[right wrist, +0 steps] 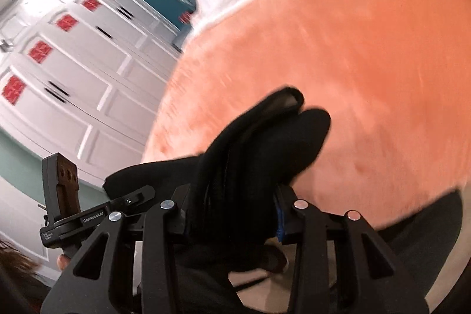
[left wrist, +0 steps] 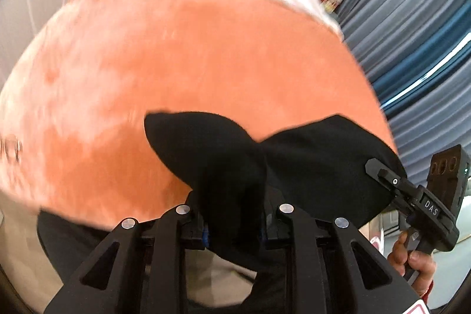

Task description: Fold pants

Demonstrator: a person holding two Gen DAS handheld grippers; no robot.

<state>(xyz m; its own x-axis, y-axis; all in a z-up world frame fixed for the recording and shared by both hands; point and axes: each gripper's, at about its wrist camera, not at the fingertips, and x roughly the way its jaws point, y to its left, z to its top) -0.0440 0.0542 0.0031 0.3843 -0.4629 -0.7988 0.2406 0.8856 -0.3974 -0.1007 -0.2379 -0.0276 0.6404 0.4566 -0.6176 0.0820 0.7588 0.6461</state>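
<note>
Two views. Left wrist: left gripper [left wrist: 235,225] pinched bunched black pants [left wrist: 309,167], raised above the orange blanket [left wrist: 206,64]; thin bite might slip. Right wrist: right gripper [right wrist: 232,214] clamped a thick wad of pants [right wrist: 265,143]; uneven lifting risked twisting.

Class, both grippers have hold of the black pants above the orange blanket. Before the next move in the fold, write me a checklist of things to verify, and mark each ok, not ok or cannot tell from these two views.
1. Left gripper clamped on the black fabric pants: ok, cloth bunches out between its jaws.
2. Right gripper clamped on the pants: ok, a thick fold fills its jaws.
3. Cloth spans between the two grippers without slipping: ok in the left view.
4. Pants hang free of the fuzzy orange blanket: cannot tell, lower part hidden.
5. Legs aligned, untwisted: cannot tell.
6. Landing area on the blanket free: ok where visible.
</note>
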